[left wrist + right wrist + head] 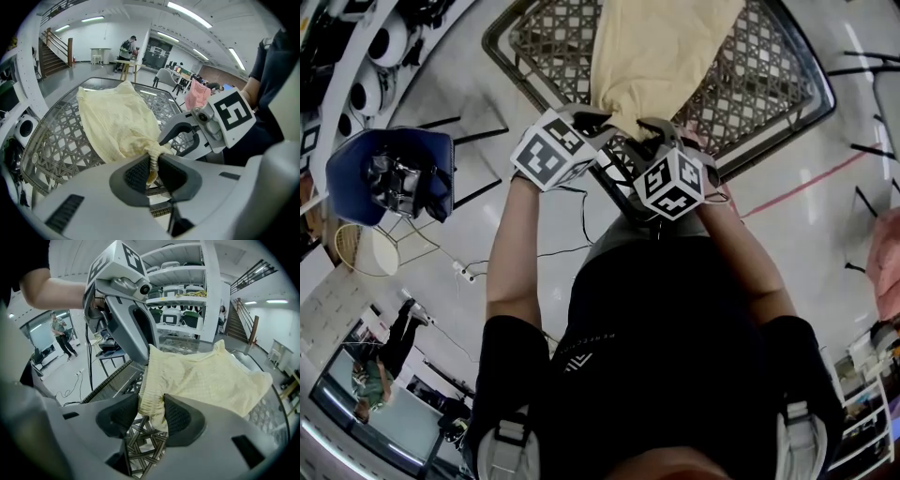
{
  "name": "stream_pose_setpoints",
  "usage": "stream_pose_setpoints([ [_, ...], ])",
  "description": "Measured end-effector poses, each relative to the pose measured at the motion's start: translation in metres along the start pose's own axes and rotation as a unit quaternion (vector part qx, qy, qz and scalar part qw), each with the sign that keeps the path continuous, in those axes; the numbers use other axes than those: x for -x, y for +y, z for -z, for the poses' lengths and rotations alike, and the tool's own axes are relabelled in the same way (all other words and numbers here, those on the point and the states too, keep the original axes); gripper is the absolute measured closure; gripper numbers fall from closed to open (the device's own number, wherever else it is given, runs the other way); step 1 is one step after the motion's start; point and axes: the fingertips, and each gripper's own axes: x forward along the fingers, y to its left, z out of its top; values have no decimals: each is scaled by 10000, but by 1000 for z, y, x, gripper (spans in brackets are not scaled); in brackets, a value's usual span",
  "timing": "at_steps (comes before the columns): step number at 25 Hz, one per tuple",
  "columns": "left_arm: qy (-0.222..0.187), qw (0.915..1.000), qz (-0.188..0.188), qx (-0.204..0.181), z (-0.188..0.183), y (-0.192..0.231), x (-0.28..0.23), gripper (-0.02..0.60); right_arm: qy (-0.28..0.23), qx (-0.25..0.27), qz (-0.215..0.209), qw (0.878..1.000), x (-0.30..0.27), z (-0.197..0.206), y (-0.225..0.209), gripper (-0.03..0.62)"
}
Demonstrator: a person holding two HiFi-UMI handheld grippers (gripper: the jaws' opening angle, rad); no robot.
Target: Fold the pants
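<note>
You are holding the yellow pants [661, 56] by the waistband end nearest you. Your left tongs [152, 168] are pinching a narrow bunch of it, and your right tongs [151, 414] are clamping a thicker gather. The rest is lying along the lattice worktop [769, 84]. No crosswise fold is showing yet, so most of the folding is likely still waiting.

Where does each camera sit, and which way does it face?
Head view: on the person's head, looking steeply down at table and pants; shows torso, forearms, left gripper, right gripper.
Left gripper view: on the left gripper, along its jaws, shut on the pants, across the table; shows the right gripper and right arm.
Right gripper view: on the right gripper, along its jaws, shut on the pants; shows the left gripper and left forearm.
Shared: all show pants and table; each gripper view shows the other gripper.
</note>
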Motion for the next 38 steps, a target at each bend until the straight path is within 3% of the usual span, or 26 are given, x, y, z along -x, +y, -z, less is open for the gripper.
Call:
stream_pose_setpoints([
  [4,-54,10000,-62,-25,4,-5,8,528,-140,-126,-89,9998,12,-4,4,453],
  [9,144,9997,-100,-159,18,-19,12,527,-100,-233,-547,9982,29,-2,19,476],
  [14,175,9995,-22,-245,27,-40,18,526,-26,-432,-1012,9939,52,-5,34,480],
  [23,176,9995,50,-255,40,-68,19,526,216,-324,-1330,9904,70,5,57,480],
  [32,298,9986,324,-293,58,-101,28,526,456,-391,-1940,9792,89,8,90,482],
  [38,233,9985,415,-267,52,-101,32,526,441,-562,-2075,9756,97,-1,83,482],
])
